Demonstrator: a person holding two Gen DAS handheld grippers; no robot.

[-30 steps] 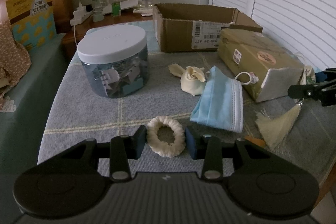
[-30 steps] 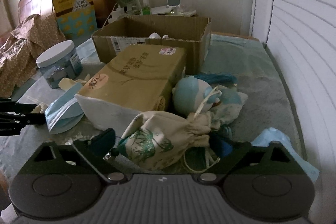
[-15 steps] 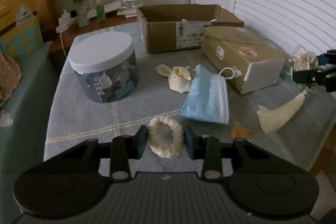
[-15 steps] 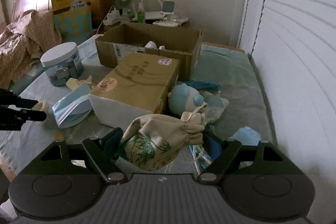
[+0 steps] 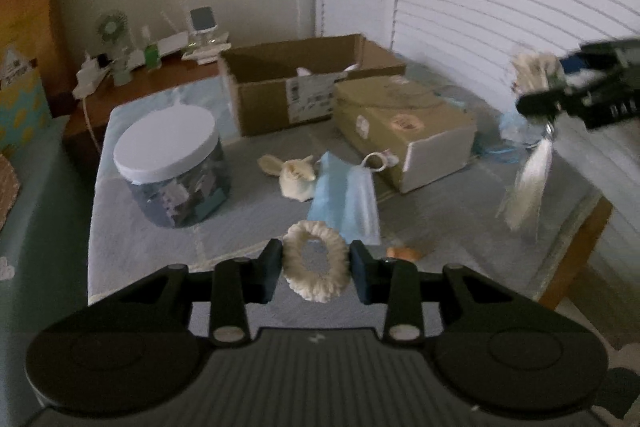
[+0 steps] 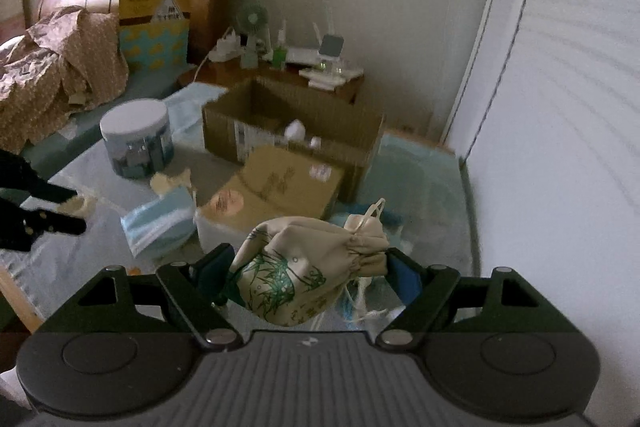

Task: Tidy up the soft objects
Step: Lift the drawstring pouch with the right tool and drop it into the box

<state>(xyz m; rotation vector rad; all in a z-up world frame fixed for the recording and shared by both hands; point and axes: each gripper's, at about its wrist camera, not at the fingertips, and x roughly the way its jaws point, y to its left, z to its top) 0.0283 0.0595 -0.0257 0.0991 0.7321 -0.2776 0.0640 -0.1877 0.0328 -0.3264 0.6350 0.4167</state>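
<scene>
My left gripper (image 5: 316,267) is shut on a cream knitted scrunchie (image 5: 298,285), held up off the grey cloth. My right gripper (image 6: 308,271) is shut on a cream drawstring pouch (image 6: 296,271) with a green bamboo print, also lifted. In the left wrist view the right gripper (image 5: 560,87) hangs high at the right, and a pale tassel (image 5: 526,187) dangles below it. A blue face mask (image 5: 348,199) and a cream fabric flower (image 5: 294,177) lie on the cloth. An open cardboard box (image 5: 296,95) stands at the back.
A jar with a white lid (image 5: 172,167) stands at the left. An olive tissue pack (image 5: 404,123) lies in front of the box. A small orange scrap (image 5: 404,251) sits near the mask. The table's wooden edge (image 5: 580,239) drops off at the right. A nightstand with a fan (image 6: 252,27) is behind.
Both grippers have risen with their loads. The scrunchie has left the cloth. The pouch and its tassel now hang well above the table, and both views have rolled a little.
</scene>
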